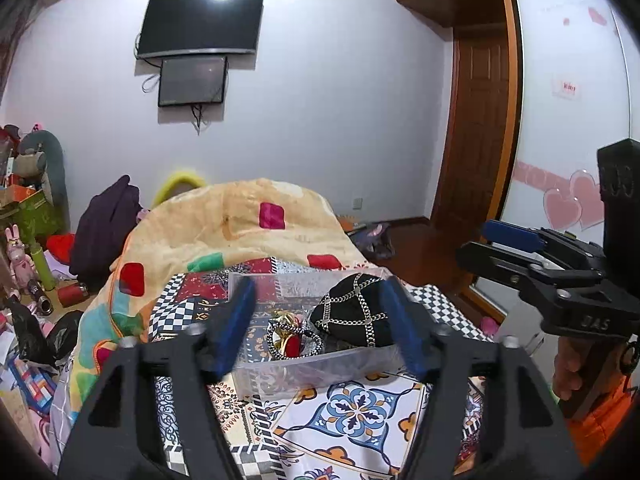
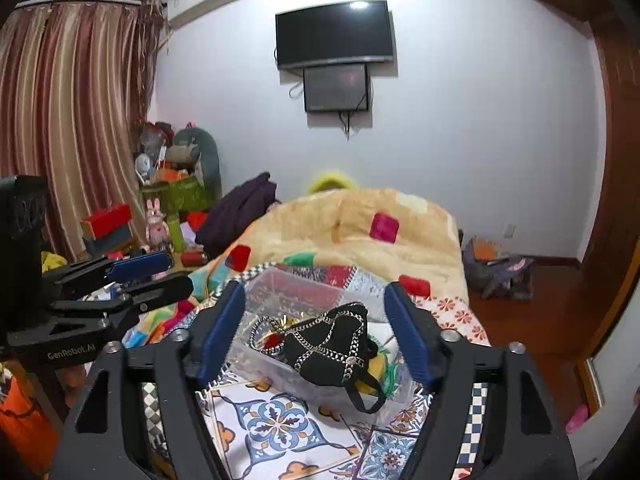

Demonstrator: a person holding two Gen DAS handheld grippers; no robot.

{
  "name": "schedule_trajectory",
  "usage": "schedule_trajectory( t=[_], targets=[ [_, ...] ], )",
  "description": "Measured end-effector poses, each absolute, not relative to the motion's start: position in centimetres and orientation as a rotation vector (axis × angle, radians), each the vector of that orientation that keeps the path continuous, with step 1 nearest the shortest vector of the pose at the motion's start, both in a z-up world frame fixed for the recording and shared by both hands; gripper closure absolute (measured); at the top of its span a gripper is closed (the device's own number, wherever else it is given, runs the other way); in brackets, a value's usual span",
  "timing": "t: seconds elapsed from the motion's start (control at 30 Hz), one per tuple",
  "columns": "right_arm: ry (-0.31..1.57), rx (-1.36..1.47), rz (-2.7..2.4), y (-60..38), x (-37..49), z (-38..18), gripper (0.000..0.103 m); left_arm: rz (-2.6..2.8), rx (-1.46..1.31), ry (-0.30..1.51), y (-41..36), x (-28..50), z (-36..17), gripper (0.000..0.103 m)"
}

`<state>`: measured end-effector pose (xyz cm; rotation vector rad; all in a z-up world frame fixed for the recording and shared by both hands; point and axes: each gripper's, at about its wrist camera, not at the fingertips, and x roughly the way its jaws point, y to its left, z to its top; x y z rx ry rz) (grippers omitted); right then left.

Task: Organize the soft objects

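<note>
A clear plastic box (image 1: pixel 280 376) (image 2: pixel 280 292) sits on the patterned bedspread. In it lie a black cap with silver chain trim (image 1: pixel 356 316) (image 2: pixel 328 346), a red-and-gold item with a black-and-white cord (image 1: pixel 290 340) (image 2: pixel 272 338), and, in the right wrist view, something yellow-green (image 2: pixel 380 368) under the cap. A black strap (image 2: pixel 366 398) hangs over the box's near wall. My left gripper (image 1: pixel 320 324) is open and empty, just in front of the box. My right gripper (image 2: pixel 316 328) is open and empty, framing the box; it also shows from the side in the left wrist view (image 1: pixel 496 244).
A yellow quilt with coloured patches (image 1: pixel 240 228) (image 2: pixel 360 232) is heaped behind the box. Clutter, toys and boxes (image 2: pixel 168 192) crowd the left side. A wooden floor (image 2: pixel 540 320) and a door (image 1: pixel 476 120) lie on the right. The left gripper (image 2: pixel 144 276) shows at the left edge.
</note>
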<state>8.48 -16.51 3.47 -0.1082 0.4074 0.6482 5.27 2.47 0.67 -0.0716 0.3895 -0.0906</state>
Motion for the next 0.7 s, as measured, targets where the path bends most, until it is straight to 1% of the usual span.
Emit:
schedule_trajectory(
  t=[0.03, 0.1, 0.13, 0.17, 0.27, 0.33, 0.47, 0.7],
  targets=[
    [0.397, -0.106, 0.648, -16.7, 8.2, 3.5, 0.030, -0.087, -0.070, 0.384, 2.4, 5.0, 0.7, 0.030],
    [0.381, -0.100, 0.648, -16.9, 7.8, 3.6, 0.023, -0.081, -0.069, 0.377, 2.3, 4.7, 0.8, 0.026],
    [0.372, -0.097, 0.645, -17.0, 7.7, 3.6, 0.021, -0.081, -0.073, 0.374, 2.3, 4.5, 0.9, 0.023],
    [0.366, -0.097, 0.642, -17.1, 7.4, 3.5, 0.020, -0.079, -0.075, 0.370, 2.3, 4.4, 1.0, 0.021],
    [0.356, -0.097, 0.636, -17.1, 7.2, 3.4, 0.017, -0.059, -0.064, 0.354, 2.1, 3.9, 1.0, 0.016],
    [0.354, -0.091, 0.637, -17.1, 7.2, 3.2, 0.014, -0.034, -0.051, 0.333, 1.9, 3.5, 1.0, 0.009],
    [0.351, -0.086, 0.630, -17.3, 7.2, 2.8, 0.008, -0.016, -0.034, 0.319, 1.5, 3.3, 0.8, 0.005],
    [0.360, -0.083, 0.623, -17.6, 7.1, 2.3, 0.006, -0.017, -0.030, 0.324, 1.5, 3.6, 0.4, 0.004]
  ],
)
